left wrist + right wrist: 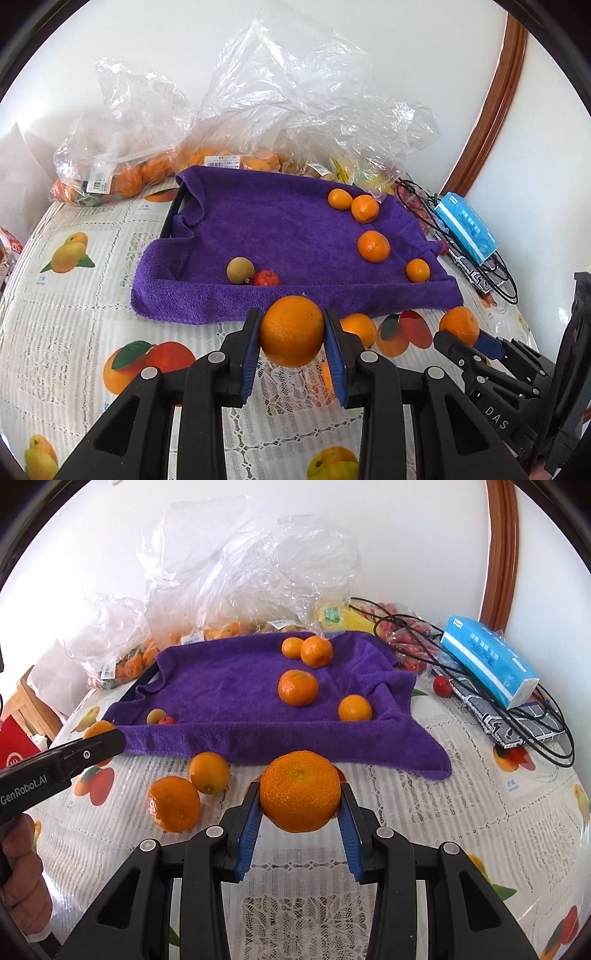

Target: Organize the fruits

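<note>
I am holding 1 orange (291,330) in my left gripper (292,325), its 2 blue pads (248,363) pressing on either side of the fruit, so the jaws are standing only as wide as the orange itself. The orange is hanging clear of the tablecloth (74,332), just in front of the near edge of the purple towel (258,229).

I am gripping a second orange, a mandarin (300,791), in my right gripper (300,797) in the same way, both pads (251,827) squeezing its sides and the jaws parted just enough to fit it. It too is sitting above the cloth, in front of the towel's hanging front edge.

On the towel 4 small oranges (297,687) are lying towards the right side, 2 of them touching at the far edge, and a greenish fruit (240,270) is resting against a small red fruit (266,277) near the front left. 2 loose oranges (173,803) are lying touching each other on the tablecloth, left of my right gripper. Behind the towel, plastic bags (122,122) with more oranges are piled up, and a blue tissue pack (487,661) is lying over black cables (517,716) at the right.
</note>
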Tool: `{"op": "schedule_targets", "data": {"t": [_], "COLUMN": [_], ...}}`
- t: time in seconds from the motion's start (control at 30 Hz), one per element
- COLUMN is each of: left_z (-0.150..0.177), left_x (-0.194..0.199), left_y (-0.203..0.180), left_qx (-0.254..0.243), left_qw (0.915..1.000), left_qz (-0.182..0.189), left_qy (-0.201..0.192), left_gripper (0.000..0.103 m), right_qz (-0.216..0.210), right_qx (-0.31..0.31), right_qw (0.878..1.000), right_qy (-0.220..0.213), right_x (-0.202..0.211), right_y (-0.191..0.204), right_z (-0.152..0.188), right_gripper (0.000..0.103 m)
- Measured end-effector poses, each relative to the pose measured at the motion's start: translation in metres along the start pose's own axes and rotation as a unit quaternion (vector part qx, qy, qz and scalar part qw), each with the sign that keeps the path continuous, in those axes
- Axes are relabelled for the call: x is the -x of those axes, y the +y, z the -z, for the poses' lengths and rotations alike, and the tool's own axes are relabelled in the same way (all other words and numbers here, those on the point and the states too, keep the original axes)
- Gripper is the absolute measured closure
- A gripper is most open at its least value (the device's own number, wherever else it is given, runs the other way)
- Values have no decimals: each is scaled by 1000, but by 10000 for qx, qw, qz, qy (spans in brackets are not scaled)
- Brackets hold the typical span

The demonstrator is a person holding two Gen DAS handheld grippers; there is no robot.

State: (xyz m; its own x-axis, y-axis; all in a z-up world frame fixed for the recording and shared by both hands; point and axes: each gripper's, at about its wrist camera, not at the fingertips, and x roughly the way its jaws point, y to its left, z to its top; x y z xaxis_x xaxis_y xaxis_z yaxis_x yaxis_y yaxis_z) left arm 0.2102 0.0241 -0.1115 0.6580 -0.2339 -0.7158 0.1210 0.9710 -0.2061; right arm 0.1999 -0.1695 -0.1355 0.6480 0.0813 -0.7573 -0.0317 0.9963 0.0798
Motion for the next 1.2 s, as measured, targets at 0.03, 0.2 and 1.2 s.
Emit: {"op": "schedule_targets", "data": {"t": [0.03,0.2,1.2], "left_z": [-1,-5,-44], "left_x": [0,2,-31], "left_y": [1,5,23], "left_qx": [-5,-1,282], "left_qw": [10000,10000,9993], "left_qz": [-3,-26,-251], "left_qy": [-18,-36,-62], "left_gripper": [72,72,72], "right_qz": [-4,-23,-248], "right_qx": [6,6,141], "right_qw": [10000,9999,9994], "right_qy": [-11,-125,-207], "right_x": [0,1,-52], "right_y": [0,-1,-11], "right_z": [-2,-15,-68], "right_gripper": [63,63,63]}}
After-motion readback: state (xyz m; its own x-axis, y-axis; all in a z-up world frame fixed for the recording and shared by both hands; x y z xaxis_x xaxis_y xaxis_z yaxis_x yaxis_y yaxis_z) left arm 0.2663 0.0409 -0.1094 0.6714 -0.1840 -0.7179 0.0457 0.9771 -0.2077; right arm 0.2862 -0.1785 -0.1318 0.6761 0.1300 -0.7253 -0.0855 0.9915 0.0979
